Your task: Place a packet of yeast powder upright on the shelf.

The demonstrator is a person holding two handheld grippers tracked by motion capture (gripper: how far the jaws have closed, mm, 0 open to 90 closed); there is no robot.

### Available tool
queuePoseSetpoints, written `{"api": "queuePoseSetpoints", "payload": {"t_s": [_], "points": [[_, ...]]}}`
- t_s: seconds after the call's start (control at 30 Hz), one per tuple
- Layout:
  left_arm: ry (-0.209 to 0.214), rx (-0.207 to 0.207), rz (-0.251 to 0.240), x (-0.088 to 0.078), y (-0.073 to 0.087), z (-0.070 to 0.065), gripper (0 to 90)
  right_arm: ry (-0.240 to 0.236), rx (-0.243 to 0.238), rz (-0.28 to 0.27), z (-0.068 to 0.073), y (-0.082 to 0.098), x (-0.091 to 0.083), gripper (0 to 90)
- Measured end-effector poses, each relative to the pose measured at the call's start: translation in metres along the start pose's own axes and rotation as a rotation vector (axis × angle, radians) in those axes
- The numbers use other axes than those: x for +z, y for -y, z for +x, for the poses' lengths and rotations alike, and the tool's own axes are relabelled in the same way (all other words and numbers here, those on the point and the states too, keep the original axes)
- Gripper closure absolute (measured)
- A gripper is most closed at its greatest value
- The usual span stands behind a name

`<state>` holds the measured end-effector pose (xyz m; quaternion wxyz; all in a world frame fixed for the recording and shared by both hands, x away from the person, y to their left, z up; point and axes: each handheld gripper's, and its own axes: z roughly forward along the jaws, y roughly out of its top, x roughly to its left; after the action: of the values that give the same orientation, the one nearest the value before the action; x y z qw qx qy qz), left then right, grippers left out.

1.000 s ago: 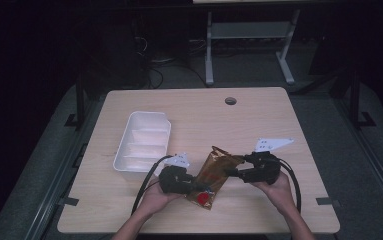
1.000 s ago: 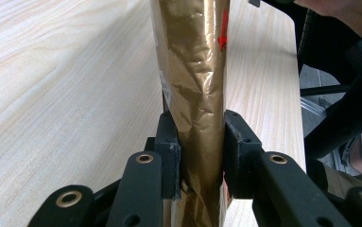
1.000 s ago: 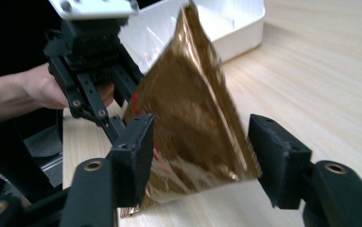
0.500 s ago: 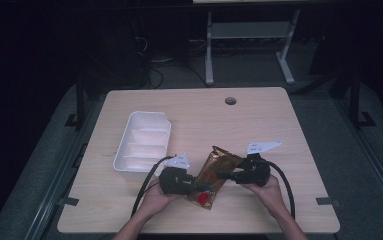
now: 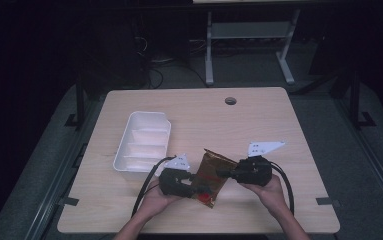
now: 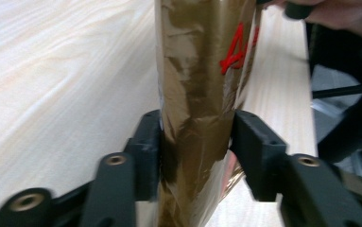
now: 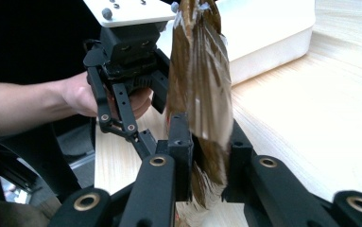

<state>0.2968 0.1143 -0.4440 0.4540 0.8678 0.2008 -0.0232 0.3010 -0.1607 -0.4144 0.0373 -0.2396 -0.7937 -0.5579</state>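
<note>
Left gripper (image 6: 195,142) jaws just opened around crinkled gold foil pouch (image 6: 202,71).

Gold pouch (image 6: 200,94): crinkled, glossy foil with red print. Desk (image 5: 259,120): pale, smooth wood grain. Tray (image 5: 144,142): white matt plastic. Fingers (image 6: 259,151): black matt plastic.

High view: fixed above near table (image 5: 289,125) edge, facing forward and down. Gripper views: riding each tool, very close along black jaws. Shared: gold pouch (image 5: 211,172) (image 6: 197,94) (image 7: 200,85), wood tabletop.
</note>
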Motion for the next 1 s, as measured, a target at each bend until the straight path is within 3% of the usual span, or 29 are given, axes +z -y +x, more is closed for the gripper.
{"api": "queuePoseSetpoints", "payload": {"t_s": [0.2, 0.43, 0.67, 1.0], "points": [[-0.057, 0.052, 0.000, -0.003, -0.002, -0.007, 40.7, 0.042, -0.015, -0.010, 0.001, -0.003, -0.012, 79.5], [-0.101, 0.085, 0.024, -0.003, -0.001, -0.012, 36.3, 0.095, -0.015, -0.008, 0.000, -0.009, -0.025, 80.6], [-0.124, 0.119, 0.050, 0.000, 0.004, -0.019, 33.9, 0.162, -0.006, 0.009, -0.005, -0.016, -0.043, 80.9], [-0.126, 0.135, 0.055, 0.001, 0.007, -0.027, 26.4, 0.197, 0.031, 0.004, -0.015, -0.029, -0.059, 81.1]]}}
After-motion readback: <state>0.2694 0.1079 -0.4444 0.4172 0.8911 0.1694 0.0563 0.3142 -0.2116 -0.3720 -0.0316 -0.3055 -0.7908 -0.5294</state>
